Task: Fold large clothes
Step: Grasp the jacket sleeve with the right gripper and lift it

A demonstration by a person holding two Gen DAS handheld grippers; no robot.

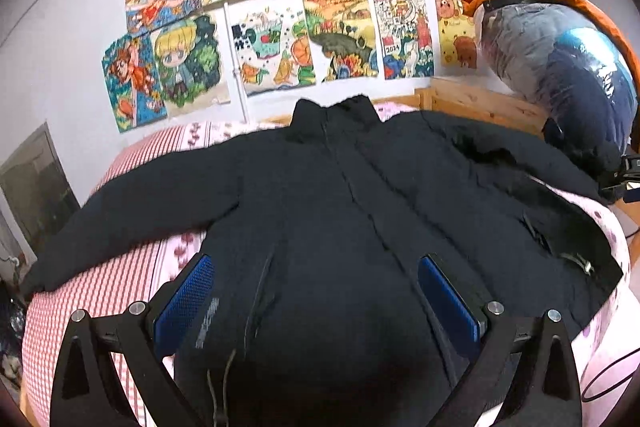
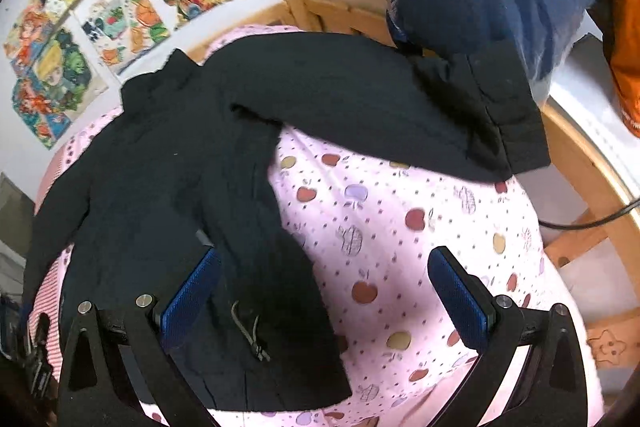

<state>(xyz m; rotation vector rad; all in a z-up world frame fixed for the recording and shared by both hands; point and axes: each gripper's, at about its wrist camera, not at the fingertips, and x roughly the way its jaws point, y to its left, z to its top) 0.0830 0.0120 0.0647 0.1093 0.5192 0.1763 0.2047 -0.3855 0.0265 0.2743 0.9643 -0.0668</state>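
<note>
A large black jacket (image 1: pixel 320 195) lies front-up and spread flat on the bed, collar toward the wall, both sleeves stretched out sideways. My left gripper (image 1: pixel 316 267) hovers open over the jacket's lower front, its blue pads either side of the zipper line. In the right wrist view the jacket (image 2: pixel 168 179) fills the left half, and its right sleeve (image 2: pixel 400 99) reaches across to the bed's far right edge. My right gripper (image 2: pixel 324 263) is open above the jacket's right hem corner and the pink sheet (image 2: pixel 420 235), holding nothing.
The bed has a wooden frame (image 1: pixel 480 103) and a red-striped sheet (image 1: pixel 120 291) on the left side. A plastic-wrapped bundle of bedding (image 1: pixel 560 51) stands at the right headboard corner. Children's drawings (image 1: pixel 280 19) cover the wall. A black cable (image 2: pixel 588 223) runs past the bed's right rail.
</note>
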